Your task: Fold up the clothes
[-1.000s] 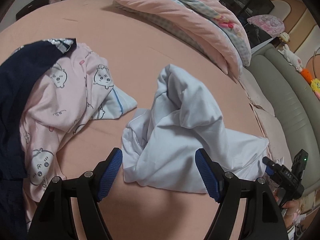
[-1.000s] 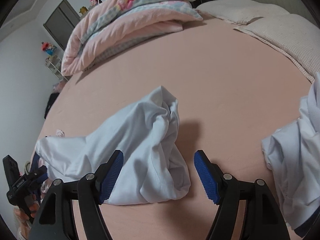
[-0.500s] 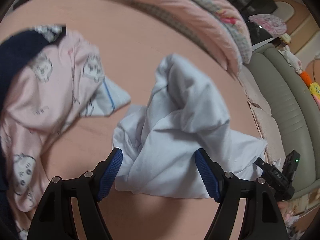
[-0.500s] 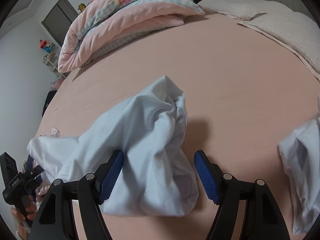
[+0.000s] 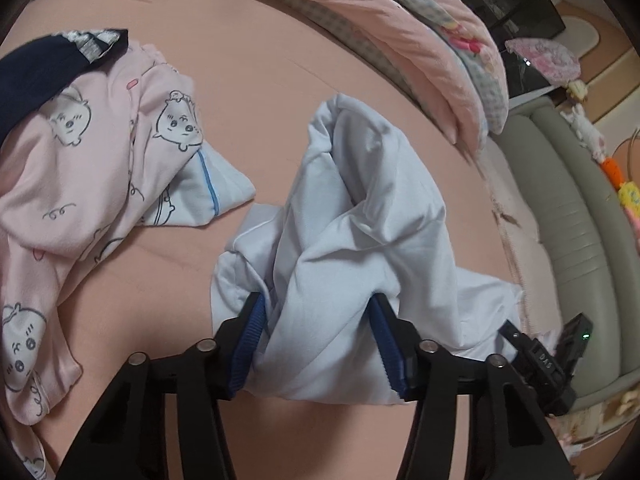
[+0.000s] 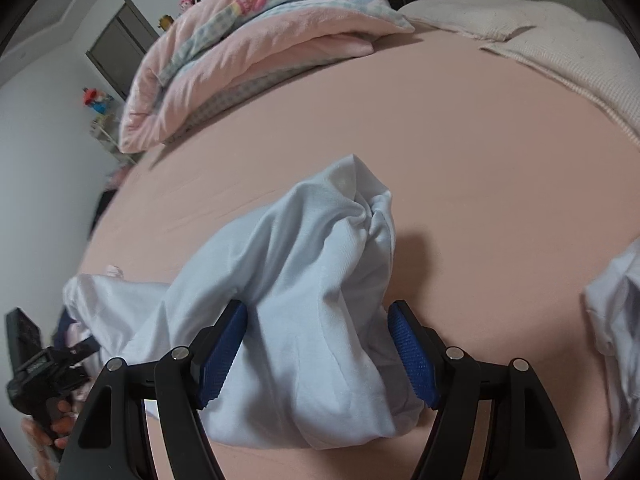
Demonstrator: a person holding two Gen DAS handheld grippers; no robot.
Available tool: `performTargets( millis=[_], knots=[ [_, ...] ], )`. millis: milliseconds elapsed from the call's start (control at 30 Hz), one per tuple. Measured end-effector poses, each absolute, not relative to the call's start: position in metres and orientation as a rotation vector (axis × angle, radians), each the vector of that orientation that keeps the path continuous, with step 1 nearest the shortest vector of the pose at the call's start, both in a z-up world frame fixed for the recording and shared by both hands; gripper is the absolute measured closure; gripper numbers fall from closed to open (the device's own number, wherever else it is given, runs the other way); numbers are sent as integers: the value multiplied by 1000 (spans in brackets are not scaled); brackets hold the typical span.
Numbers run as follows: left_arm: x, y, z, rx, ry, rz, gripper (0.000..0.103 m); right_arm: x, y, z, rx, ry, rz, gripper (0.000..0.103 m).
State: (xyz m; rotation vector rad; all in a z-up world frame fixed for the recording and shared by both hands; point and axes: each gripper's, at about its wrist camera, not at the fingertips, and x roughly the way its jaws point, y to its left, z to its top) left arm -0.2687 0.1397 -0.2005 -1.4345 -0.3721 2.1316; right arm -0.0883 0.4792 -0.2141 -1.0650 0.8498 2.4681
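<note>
A crumpled pale blue garment [image 5: 360, 220] lies on the pink bed sheet [image 5: 256, 64]. My left gripper [image 5: 318, 346] is open and straddles the garment's near edge, with a thick bunch of cloth between its blue pads [image 5: 246, 344]. In the right wrist view the same garment [image 6: 312, 288] fills the gap of my right gripper [image 6: 318, 354], which stands wide open over another edge. Each view catches the other gripper at its border, the right one [image 5: 548, 364] and the left one [image 6: 36, 368], which a hand [image 6: 52, 428] holds.
Pink cartoon-print pyjamas [image 5: 100, 168] and a navy garment [image 5: 36, 72] lie to the left. A folded pink quilt [image 5: 400, 40] sits at the far side, cream pillows [image 6: 540, 40] beyond. A white garment [image 6: 616, 320] lies right. A grey-green sofa [image 5: 572, 220] borders the bed.
Both grippers have moved forward onto the pale blue garment, so cloth now sits between their pads. The left jaws have narrowed somewhat; the right jaws keep their width.
</note>
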Motion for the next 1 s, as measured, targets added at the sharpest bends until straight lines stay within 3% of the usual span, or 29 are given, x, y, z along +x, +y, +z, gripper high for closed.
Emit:
performTargets(
  millis=[33, 100, 167, 367, 733, 1000],
  knots=[
    [-269, 142, -201, -1440, -362, 2147, 72, -88, 478, -213, -1065, 832, 2460, 45],
    [-268, 139, -201, -1430, -406, 2164, 81, -87, 476, -209, -1048, 800, 2450, 75],
    [-266, 134, -200, -1421, -460, 2173, 87, -87, 473, -200, -1022, 756, 2442, 89],
    [-256, 117, -197, -1415, -491, 2154, 92, -82, 468, -191, -1065, 691, 2477, 92],
    [-253, 92, -211, -1497, -573, 2145, 92, -65, 486, -207, -1191, 777, 2289, 93],
    [-245, 99, -206, -1487, -440, 2205, 92, -65, 487, -214, -1253, 777, 2232, 93]
  ],
)
